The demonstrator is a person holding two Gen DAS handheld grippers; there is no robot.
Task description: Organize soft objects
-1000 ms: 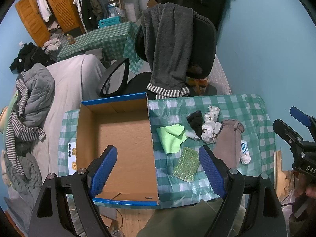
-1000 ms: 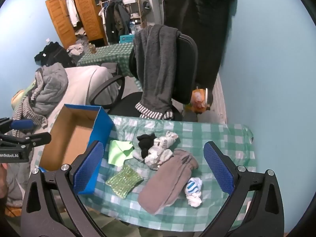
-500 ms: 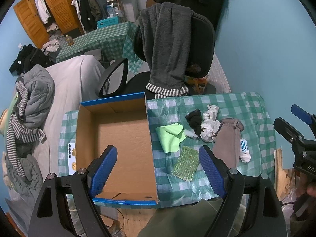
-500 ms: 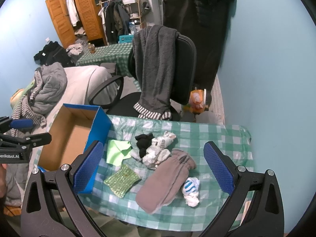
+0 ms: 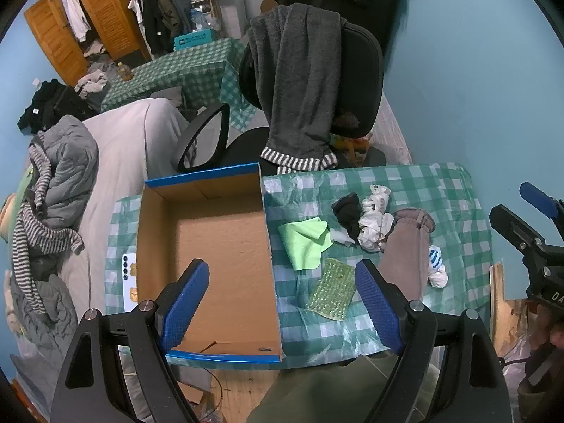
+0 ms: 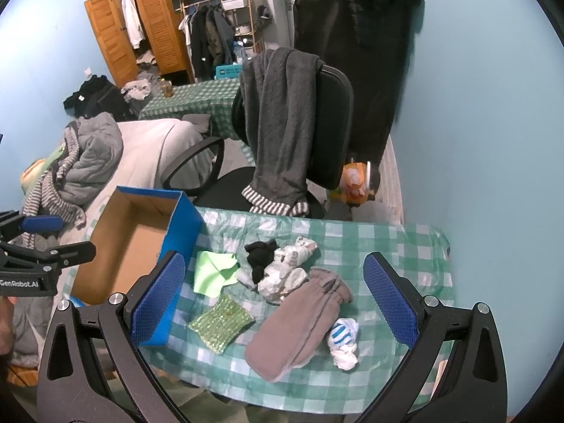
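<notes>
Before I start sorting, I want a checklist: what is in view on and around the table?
Cardboard box: one, blue outside, brown inside, empty, table's left part.
Cloth: one, light green, beside the box.
Textured pad: one, green, near front edge.
Sock: one, black, mid-table.
Crumpled fabric: one bundle, white patterned, touching the black sock.
Mitten: one, grey-brown, right of centre.
Balled sock: one, white with blue stripes, beside the mitten.
Phone: one, white, left of box.
Office chair: one, black, grey garment draped, behind table.
Left gripper: jaws open.
Right gripper: jaws open.
</notes>
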